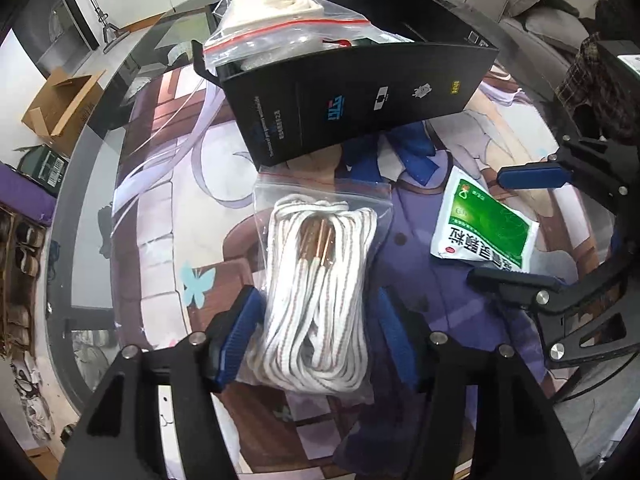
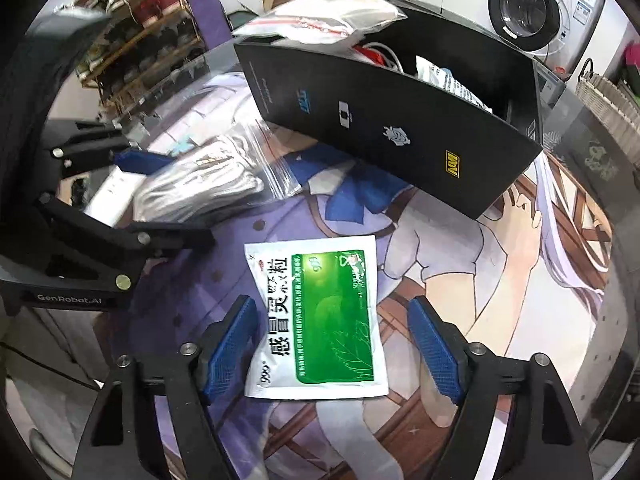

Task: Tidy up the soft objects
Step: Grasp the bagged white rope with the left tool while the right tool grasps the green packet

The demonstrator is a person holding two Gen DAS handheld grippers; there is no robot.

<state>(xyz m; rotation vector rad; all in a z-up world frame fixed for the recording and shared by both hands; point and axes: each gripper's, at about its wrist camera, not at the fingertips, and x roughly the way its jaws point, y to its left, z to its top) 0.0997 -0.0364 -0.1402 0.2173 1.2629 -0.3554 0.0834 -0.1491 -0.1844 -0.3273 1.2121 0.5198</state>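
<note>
My left gripper (image 1: 316,332) stands wide open, its blue pads either side of the clear zip bag of white cord (image 1: 320,280), not yet pinching. My right gripper (image 2: 334,348), equally open and empty, straddles the flat green-and-white medicine sachet (image 2: 320,316) on the printed mat (image 2: 500,264). Beyond both sits the open black cardboard box (image 2: 400,128), already holding bagged items, probably where these go.
</note>
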